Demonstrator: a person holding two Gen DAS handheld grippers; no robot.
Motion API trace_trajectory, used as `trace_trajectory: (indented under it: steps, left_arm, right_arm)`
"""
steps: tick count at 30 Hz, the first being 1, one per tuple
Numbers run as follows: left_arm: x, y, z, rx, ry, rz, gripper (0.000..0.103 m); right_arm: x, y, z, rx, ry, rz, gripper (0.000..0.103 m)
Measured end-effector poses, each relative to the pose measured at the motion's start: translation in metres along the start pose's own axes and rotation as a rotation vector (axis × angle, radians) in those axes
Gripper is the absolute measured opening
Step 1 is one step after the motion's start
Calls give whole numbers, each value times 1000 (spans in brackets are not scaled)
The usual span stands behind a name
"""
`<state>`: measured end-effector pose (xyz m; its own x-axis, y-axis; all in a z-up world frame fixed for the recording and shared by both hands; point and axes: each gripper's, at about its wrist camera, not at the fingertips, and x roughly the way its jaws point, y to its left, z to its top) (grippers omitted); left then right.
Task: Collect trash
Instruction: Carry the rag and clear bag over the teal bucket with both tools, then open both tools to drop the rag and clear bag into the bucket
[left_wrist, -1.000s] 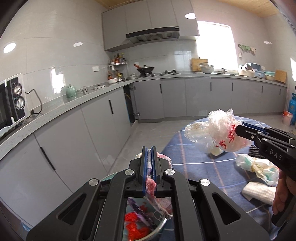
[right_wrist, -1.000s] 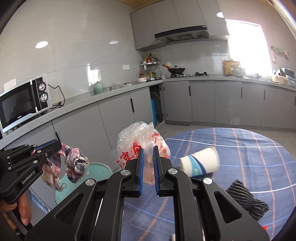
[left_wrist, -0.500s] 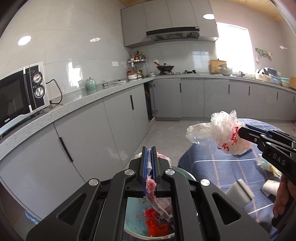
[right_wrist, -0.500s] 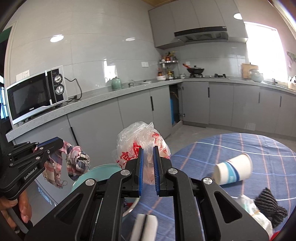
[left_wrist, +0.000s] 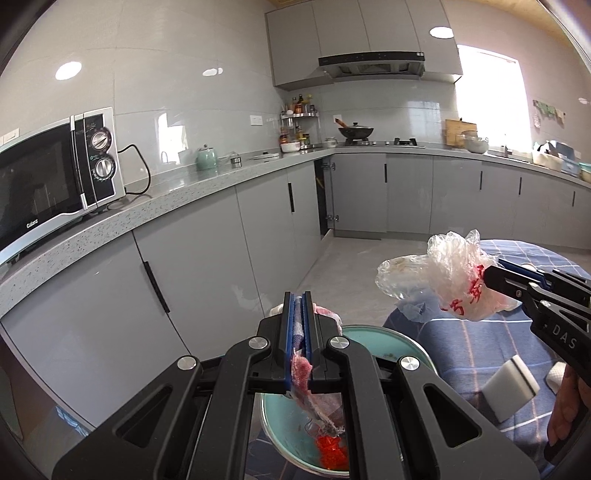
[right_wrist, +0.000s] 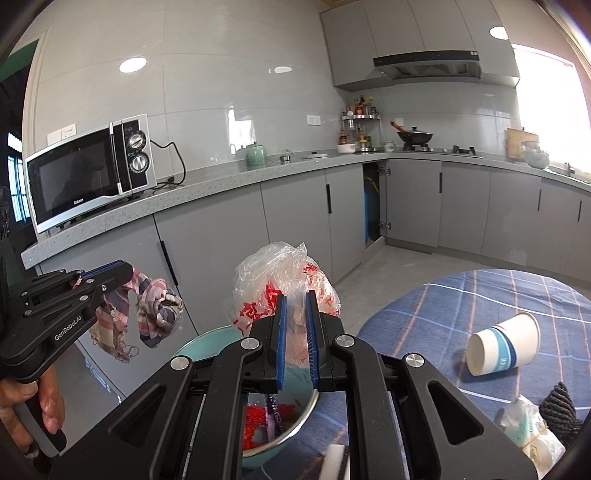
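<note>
Left gripper (left_wrist: 300, 339), seen from its own camera, stays clamped on a plaid rag (left_wrist: 306, 373) and now hangs over the teal bowl (left_wrist: 388, 338), which has slid fully beneath it. Right gripper (right_wrist: 295, 332), from its camera, stays pinched on a plastic bag (right_wrist: 280, 280); the bowl (right_wrist: 207, 341) has likewise come beneath it, so both pieces look ready to drop.

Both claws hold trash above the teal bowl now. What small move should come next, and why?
Probably lower the left claw a little and open it, so the rag drops into the bowl. The rag hangs over the bowl, which already holds red scraps. The right claw grips the plastic bag beside it and could follow.
</note>
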<state>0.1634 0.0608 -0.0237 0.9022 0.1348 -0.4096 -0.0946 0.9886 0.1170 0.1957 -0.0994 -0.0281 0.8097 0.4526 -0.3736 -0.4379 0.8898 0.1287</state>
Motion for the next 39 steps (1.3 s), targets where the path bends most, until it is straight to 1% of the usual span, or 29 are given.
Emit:
trace_trajectory:
  steps: [10, 39]
  left_arm:
    - [1, 10, -3, -19, 8, 22, 5]
    - [2, 13, -4, -31, 16, 35, 5]
  right_arm:
    - [8, 12, -1, -15, 9, 18, 11]
    - [16, 18, -4, -25, 24, 30, 11]
